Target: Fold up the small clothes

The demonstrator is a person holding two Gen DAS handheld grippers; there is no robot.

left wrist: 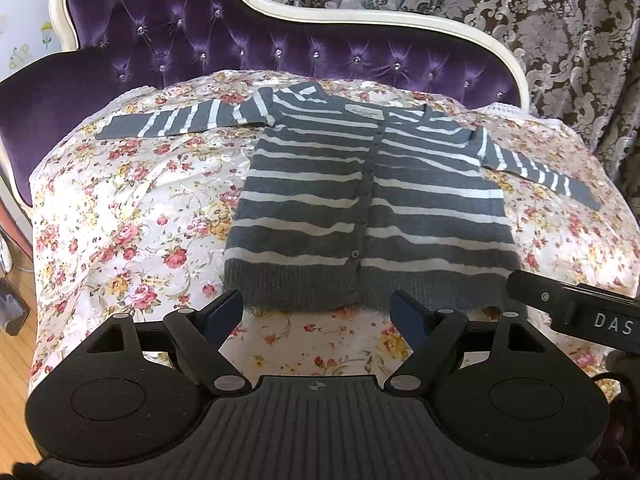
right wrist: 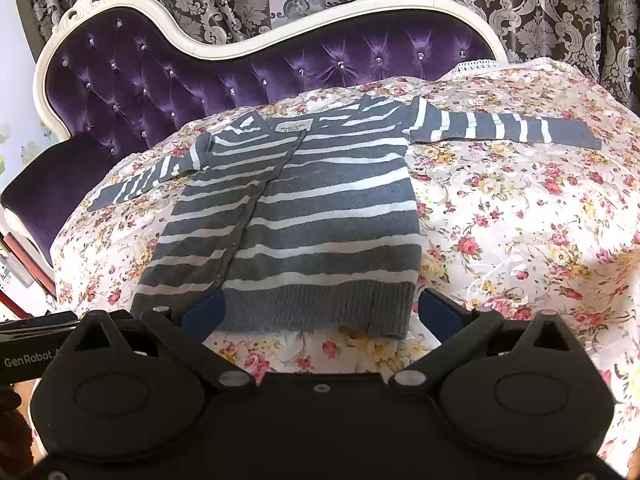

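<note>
grey striped cardigan (left wrist: pixel 368 200) flat, floral sheet (left wrist: pixel 120 220) bare around.

A white cloth printed with red, pink and yellow roses (left wrist: pixel 120 216) covers the seat of a sofa, lying in soft wrinkles, with a narrow white lace edging (right wrist: pixel 476 66) showing along its far border. Behind it rises the sofa's purple tufted velvet backrest (left wrist: pixel 192 40), studded with small clear crystal buttons and bordered by a curved cream-white carved frame (right wrist: pixel 224 50). Beyond the sofa hangs a dark brown curtain with a silver-grey damask leaf pattern (left wrist: pixel 552 24). At the far left of the left wrist view a strip of light wooden plank floor (left wrist: pixel 16 360) shows beside the sofa.
</note>
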